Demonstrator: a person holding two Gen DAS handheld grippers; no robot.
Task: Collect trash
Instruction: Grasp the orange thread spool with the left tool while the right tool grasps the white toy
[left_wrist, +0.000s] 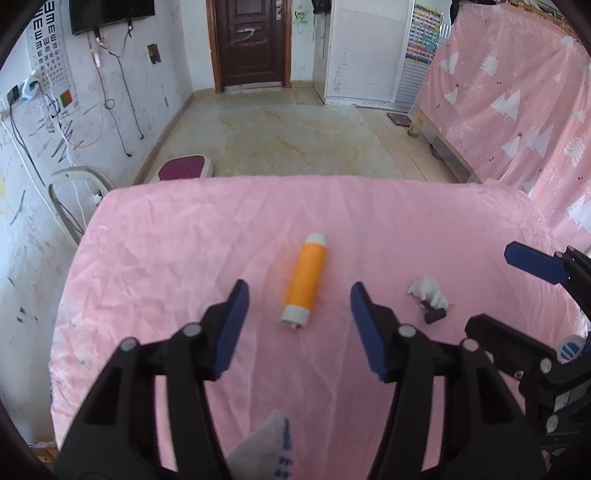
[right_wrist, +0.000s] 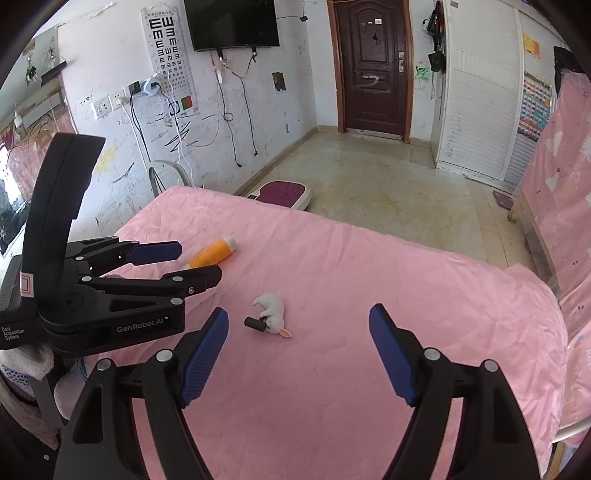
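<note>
An orange tube with white ends (left_wrist: 305, 280) lies on the pink-covered table (left_wrist: 166, 258), just ahead of my open, empty left gripper (left_wrist: 299, 295). To its right lies a small white rabbit figure (left_wrist: 428, 290) with a short dark cylinder (left_wrist: 434, 316) against it. In the right wrist view the rabbit (right_wrist: 273, 312) and cylinder (right_wrist: 255, 324) lie ahead of my open, empty right gripper (right_wrist: 299, 325). The tube (right_wrist: 210, 254) lies farther left, beside the left gripper (right_wrist: 192, 264). The right gripper's fingers (left_wrist: 535, 262) show at the right edge of the left wrist view.
A grey sock-like cloth (left_wrist: 266, 443) lies at the table's near edge. Past the table's far edge is tiled floor with a purple-topped scale (left_wrist: 183, 168). A white chair (left_wrist: 74, 195) stands at the left wall. A bed with a pink cover (left_wrist: 517, 110) stands to the right.
</note>
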